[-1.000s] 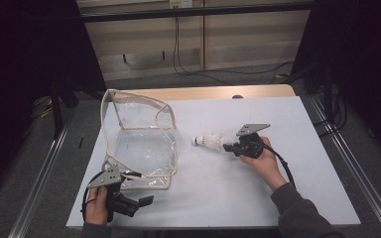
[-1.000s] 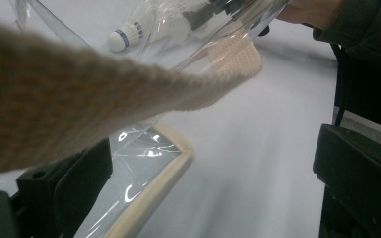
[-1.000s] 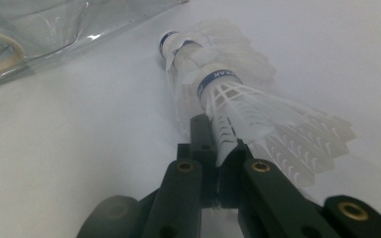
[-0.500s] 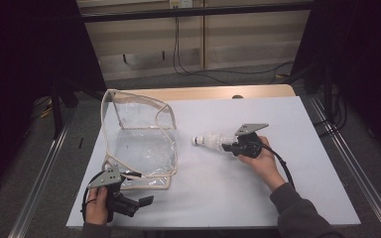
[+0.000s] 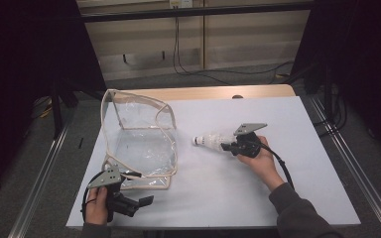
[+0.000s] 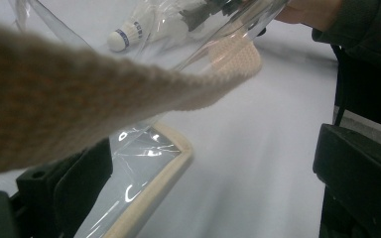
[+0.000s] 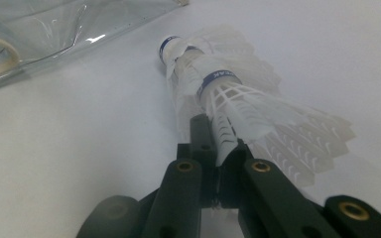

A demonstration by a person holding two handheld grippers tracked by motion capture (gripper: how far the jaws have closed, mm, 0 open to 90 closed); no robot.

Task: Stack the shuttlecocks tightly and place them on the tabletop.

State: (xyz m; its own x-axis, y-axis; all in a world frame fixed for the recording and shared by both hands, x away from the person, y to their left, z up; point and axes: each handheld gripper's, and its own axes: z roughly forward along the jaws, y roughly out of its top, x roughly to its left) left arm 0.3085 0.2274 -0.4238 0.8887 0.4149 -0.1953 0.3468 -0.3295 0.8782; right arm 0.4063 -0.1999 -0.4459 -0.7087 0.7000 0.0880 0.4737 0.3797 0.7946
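High view: the right tongs (image 5: 226,147) grip stacked shuttlecocks (image 5: 209,141) lying on the bench (image 5: 258,198), near the clear pouch (image 5: 139,141); the left tongs (image 5: 141,202) rest at its near corner. Left gripper view: jaws spread, a woven strap (image 6: 79,94) blocks the front. Right gripper view: jaws pinch the shuttlecocks' feather skirt (image 7: 258,114).

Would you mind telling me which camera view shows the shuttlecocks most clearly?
The right gripper view: the shuttlecocks are close up, nested, with blue bands and white skirts, one skirt pinched in the right tongs. The high view shows them small beside the clear bag. The left gripper view shows a blurred cork end through the plastic.
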